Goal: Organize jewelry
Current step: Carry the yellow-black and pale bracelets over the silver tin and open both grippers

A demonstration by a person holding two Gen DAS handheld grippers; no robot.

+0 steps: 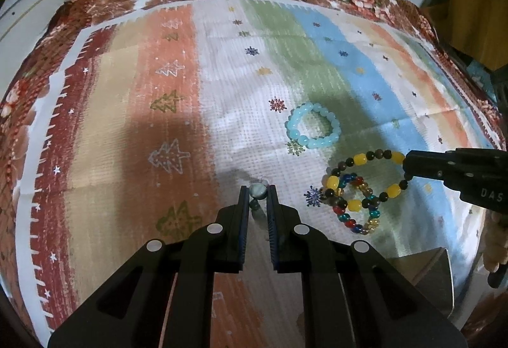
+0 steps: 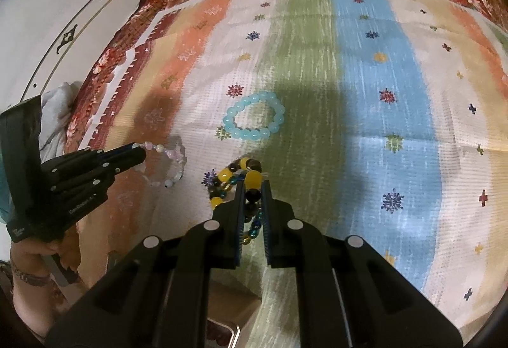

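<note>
bracelets [image 1: 365, 186] overlap beside light-blue bracelet [image 1: 312, 125] on cloth [image 1: 127, 126].

4 bead bracelets: 1 light-blue [image 2: 254, 115], 1 yellow-and-dark [image 1: 365, 180], 1 multicoloured [image 1: 358, 214], 1 pale pink-and-clear [image 2: 168, 164].

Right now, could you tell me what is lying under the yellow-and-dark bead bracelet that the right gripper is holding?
Under the yellow-and-dark bead bracelet lies a multicolored glass-bead bracelet, partly overlapped by it, on the striped cloth. Where the right gripper clamps it, the gripper's fingers hide what is beneath.
</note>
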